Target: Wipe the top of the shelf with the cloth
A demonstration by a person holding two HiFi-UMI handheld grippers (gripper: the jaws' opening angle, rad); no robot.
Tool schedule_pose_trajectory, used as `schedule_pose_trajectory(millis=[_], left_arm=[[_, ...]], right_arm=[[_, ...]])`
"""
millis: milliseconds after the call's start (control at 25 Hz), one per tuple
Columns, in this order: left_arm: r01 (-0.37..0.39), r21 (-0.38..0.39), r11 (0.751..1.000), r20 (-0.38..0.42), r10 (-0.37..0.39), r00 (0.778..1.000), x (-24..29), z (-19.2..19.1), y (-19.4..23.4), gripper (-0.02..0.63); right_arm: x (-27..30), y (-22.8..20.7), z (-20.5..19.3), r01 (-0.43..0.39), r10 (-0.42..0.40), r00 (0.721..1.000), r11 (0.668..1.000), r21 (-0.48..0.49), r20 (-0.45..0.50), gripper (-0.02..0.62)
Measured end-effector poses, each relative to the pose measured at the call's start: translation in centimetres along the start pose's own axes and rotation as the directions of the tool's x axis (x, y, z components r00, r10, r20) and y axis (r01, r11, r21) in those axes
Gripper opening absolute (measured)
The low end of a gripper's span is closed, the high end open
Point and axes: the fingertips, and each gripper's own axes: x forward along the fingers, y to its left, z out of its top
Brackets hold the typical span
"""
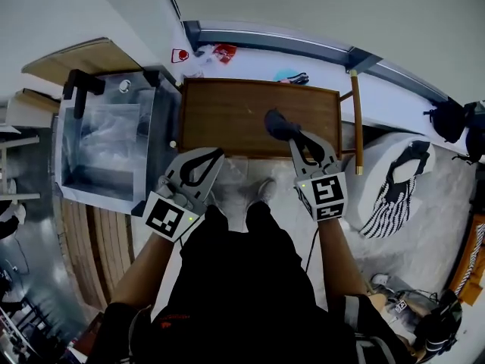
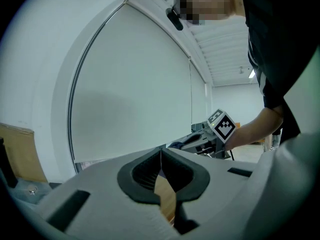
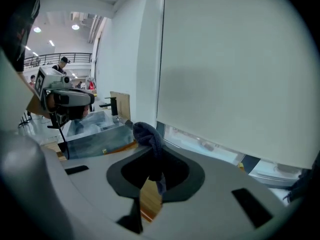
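The shelf's brown wooden top [image 1: 235,112] lies straight ahead below me. A dark blue cloth [image 1: 277,123] hangs bunched over its right half, with my right gripper [image 1: 294,136] shut on it. From the right gripper view the cloth [image 3: 148,136] sticks up out of the closed jaws. My left gripper [image 1: 217,155] hovers at the shelf's front left edge, shut with nothing in it; in its own view the fingertips [image 2: 161,153] meet. The right gripper [image 2: 197,140] shows there too, off to the right.
A clear plastic bin [image 1: 106,146] stands against the shelf's left side. A wooden pole [image 1: 355,120] runs along its right side, and a white cushion with a striped cloth [image 1: 394,192] lies beyond. Small items [image 1: 223,51] sit on the sill behind. My feet [image 1: 250,192] stand in front.
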Motion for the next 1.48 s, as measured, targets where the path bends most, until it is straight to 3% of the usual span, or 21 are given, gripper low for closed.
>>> schedule_pose_trajectory(millis=[320, 760, 1480], left_arm=[[0.004, 0.043, 0.999, 0.041, -0.006, 0.999, -2.5, 2.5, 1.2, 0.025], [0.016, 0.107, 0.994, 0.068, -0.023, 0.997, -4.7, 4.8, 3.5, 0.025], [-0.014, 0.102, 0.995, 0.103, 0.003, 0.995, -4.7, 5.6, 4.9, 0.025]], right_arm=[[-1.3, 2.6, 4.3, 0.003, -0.002, 0.996, 1.0, -0.015, 0.085, 0.043], [-2.2, 6.1, 7.5, -0.019, 0.024, 0.993, 0.999, -0.042, 0.114, 0.043], [-1.0, 8.3, 10.5, -0.07, 0.082, 0.988, 0.993, -0.093, 0.134, 0.043]])
